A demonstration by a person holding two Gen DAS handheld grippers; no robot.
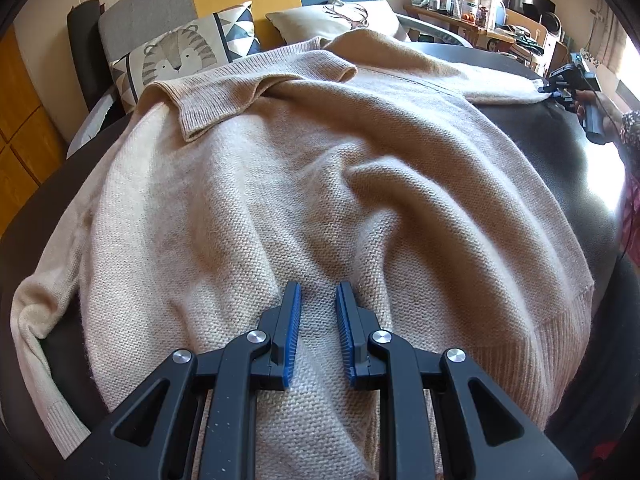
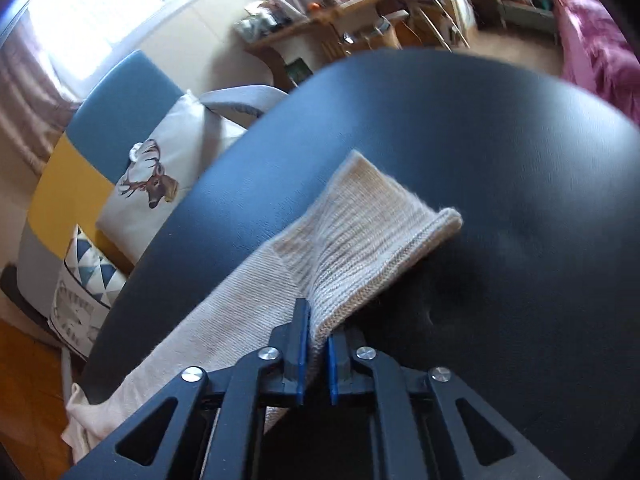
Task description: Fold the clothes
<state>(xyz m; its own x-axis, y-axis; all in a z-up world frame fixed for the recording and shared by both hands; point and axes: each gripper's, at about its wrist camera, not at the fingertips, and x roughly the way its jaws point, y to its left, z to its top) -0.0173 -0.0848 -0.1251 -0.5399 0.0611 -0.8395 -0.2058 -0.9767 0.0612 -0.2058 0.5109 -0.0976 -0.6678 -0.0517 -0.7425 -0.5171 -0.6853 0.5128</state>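
While the left gripper (image 1: 318, 300) hovers parted over the sweater (image 1: 280, 184), the right gripper (image 2: 318, 322) pinches its cuff (image 2: 372, 236).

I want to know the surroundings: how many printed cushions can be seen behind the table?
3: a tiger cushion, a geometric triangle cushion beside it, and a deer cushion further along. More may be hidden behind the sweater.

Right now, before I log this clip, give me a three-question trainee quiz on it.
1. True or false: the right gripper is shut on the sweater's sleeve cuff.
2. Multiple choice: the left gripper is A) clamping the collar, B) open over the sweater, C) out of view.
3. Fill in: the sweater lies on a dark ___.

Key: 1 true; 2 B; 3 table.
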